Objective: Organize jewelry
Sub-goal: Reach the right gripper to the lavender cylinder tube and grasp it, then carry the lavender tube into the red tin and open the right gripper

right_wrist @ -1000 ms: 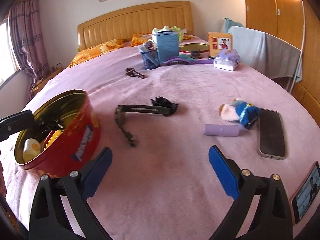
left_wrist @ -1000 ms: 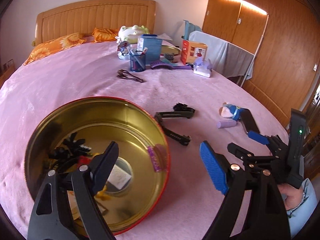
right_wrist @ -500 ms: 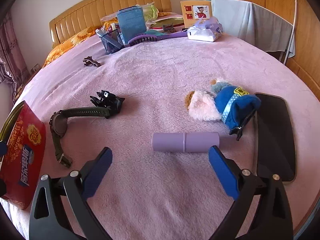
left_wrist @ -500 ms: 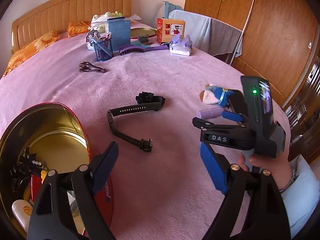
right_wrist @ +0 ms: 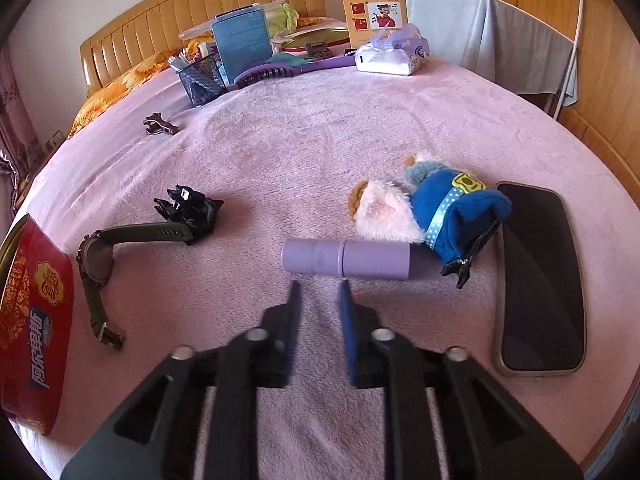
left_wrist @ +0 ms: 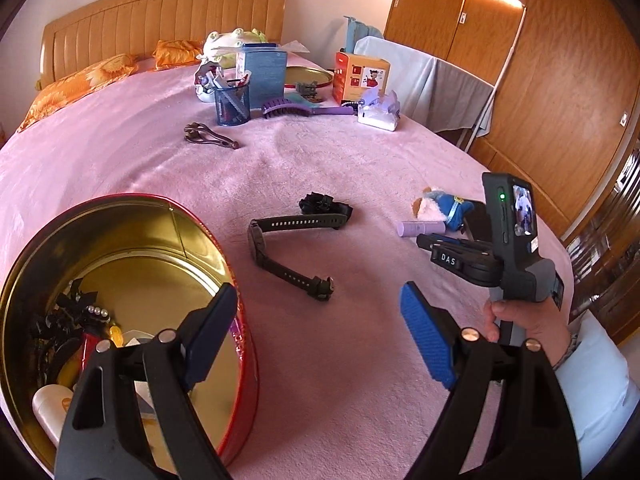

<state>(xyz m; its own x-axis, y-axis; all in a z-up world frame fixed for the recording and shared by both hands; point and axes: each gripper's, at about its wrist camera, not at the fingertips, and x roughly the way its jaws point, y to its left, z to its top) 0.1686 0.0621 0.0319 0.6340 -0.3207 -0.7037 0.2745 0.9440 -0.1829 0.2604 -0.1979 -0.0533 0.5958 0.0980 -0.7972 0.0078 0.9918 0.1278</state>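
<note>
A round red tin [left_wrist: 244, 360] with a gold inside holds black hair pieces, pearls and small items; its red wall [right_wrist: 32, 320] shows in the right wrist view. A dark green watch [left_wrist: 280, 248] [right_wrist: 96, 264] and a black hair clip [left_wrist: 322, 204] [right_wrist: 188, 208] lie on the pink blanket. A purple tube [right_wrist: 346, 260] [left_wrist: 420, 227] lies just beyond my right gripper [right_wrist: 320, 286], whose jaws are narrowed to a small gap with nothing between them. My left gripper [left_wrist: 316, 340] is open and empty, beside the tin.
A plush toy [right_wrist: 424, 208], a phone [right_wrist: 540, 276], a brown clip [right_wrist: 160, 125], a mesh pen cup [right_wrist: 200, 80], a purple brush [right_wrist: 280, 70], a tissue pack [right_wrist: 392, 56] and boxes lie on the bed. Wardrobe doors [left_wrist: 540, 80] stand at right.
My right gripper's jaws have closed from wide open to a narrow gap and moved closer to the purple tube. My left gripper swung back left so the tin is more in view.
</note>
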